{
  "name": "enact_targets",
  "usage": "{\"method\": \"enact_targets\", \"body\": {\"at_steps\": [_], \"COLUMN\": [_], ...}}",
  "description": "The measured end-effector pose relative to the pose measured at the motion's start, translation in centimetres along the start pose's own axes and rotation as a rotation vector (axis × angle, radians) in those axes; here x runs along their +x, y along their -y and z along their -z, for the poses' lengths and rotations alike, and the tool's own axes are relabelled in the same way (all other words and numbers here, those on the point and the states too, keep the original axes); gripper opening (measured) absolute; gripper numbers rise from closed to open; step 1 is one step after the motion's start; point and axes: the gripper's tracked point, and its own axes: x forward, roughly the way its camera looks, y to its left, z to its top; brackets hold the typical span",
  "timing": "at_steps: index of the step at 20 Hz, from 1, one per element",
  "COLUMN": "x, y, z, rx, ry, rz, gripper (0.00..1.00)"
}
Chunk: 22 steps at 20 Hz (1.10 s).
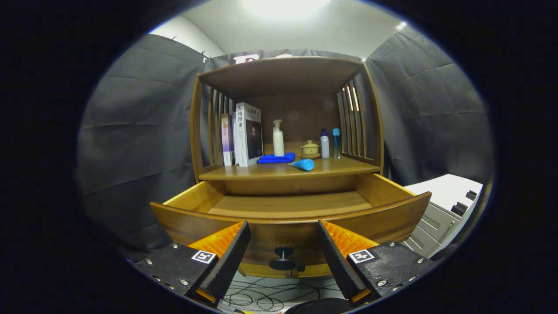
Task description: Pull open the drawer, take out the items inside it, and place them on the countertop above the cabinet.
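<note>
Grey-cloth booth, wooden cabinet [285, 131] ahead. Drawer [287, 207] pulled out, its visible floor looks bare; blue tube [302, 164] and blue cloth [276, 158] sit on the desk [348, 168] above. Tool [283, 250] fingers apart, empty, flanking the knob [282, 257]. Tilt down and check front corners before finishing.

**Camera placement: single gripper-mounted fisheye view**

The camera rides on the gripper [283, 244] and looks forward along its two black-padded, orange-backed fingers [229, 257], whose jaws stand apart. It faces the front of the brown wooden cabinet [285, 78] squarely, from near and slightly above the pulled-out wooden drawer [287, 205], so the drawer floor shows. The small black round knob [282, 257] sits between the fingers; the wooden worktop [279, 170] lies beyond.
</note>
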Motion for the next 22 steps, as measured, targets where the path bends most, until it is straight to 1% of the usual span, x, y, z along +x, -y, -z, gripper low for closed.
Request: {"method": "enact_targets", "body": {"at_steps": [4,7,10,15,17,18,19,20,22], "x": [0.7,1.9,2.0,2.6,3.1,3.4,3.5,4.0,5.0], "y": [-1.0,-1.2,-1.2,-0.8,-0.9,-0.8,-0.9,-0.7,-0.9], "z": [2.0,2.6,2.4,2.5,2.4,2.4,2.2,2.3,1.8], "rx": [-0.001,-0.001,0.026,-0.032,-0.049,-0.044,-0.039,-0.04,-0.062], "ry": [-0.038,-0.06,-0.042,-0.035,-0.035,-0.038,-0.028,-0.043,-0.03], "rz": [-0.017,-0.016,0.004,0.036,0.032,0.032,0.031,0.032,0.022], "gripper": [0.95,0.95,0.94,0.94,0.94,0.96,0.95,0.95,0.95]}}
